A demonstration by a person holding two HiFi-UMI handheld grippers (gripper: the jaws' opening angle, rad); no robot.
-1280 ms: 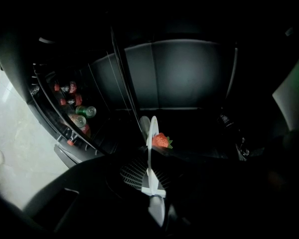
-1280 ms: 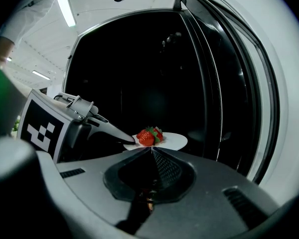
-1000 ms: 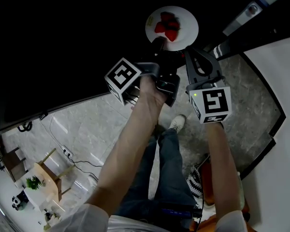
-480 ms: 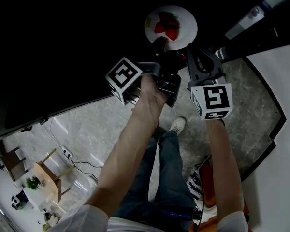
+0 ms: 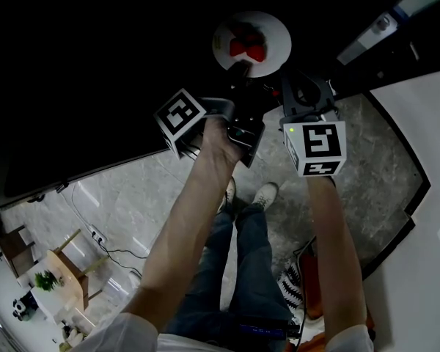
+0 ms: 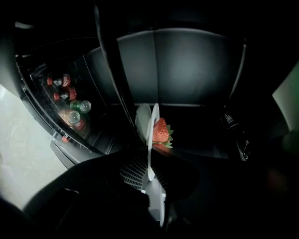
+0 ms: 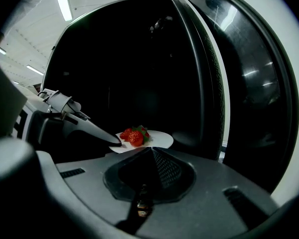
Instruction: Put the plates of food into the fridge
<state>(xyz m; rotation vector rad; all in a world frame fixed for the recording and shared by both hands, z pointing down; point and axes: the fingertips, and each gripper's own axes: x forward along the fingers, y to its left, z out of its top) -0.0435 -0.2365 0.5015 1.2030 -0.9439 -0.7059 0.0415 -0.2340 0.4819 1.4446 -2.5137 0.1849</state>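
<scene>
We see the white plate (image 5: pixel 270 31) with its red strawberries (image 5: pixel 247 48) held in the air at the dark mouth of the open fridge (image 7: pixel 129 73), not resting on any shelf. Our left hand-held gripper (image 5: pixel 240 70) is clenched on the plate's near rim; in its own view the plate runs edge-on between the two jaws, with one strawberry showing just past them. The right gripper view shows the plate lying level, the berries heaped near its middle and the left jaws biting the rim at its left. Our right hand-held gripper (image 5: pixel 293 86) sits just beside the left one, apart from the plate, its jaws pressed together on nothing. The fridge door (image 7: pixel 239 73) stands open at the right of that view. Inside, at the left in the left gripper view, a rack holds red and green drink cans (image 6: pixel 70 91). Below us lies grey marbled floor (image 5: pixel 132 189).
</scene>
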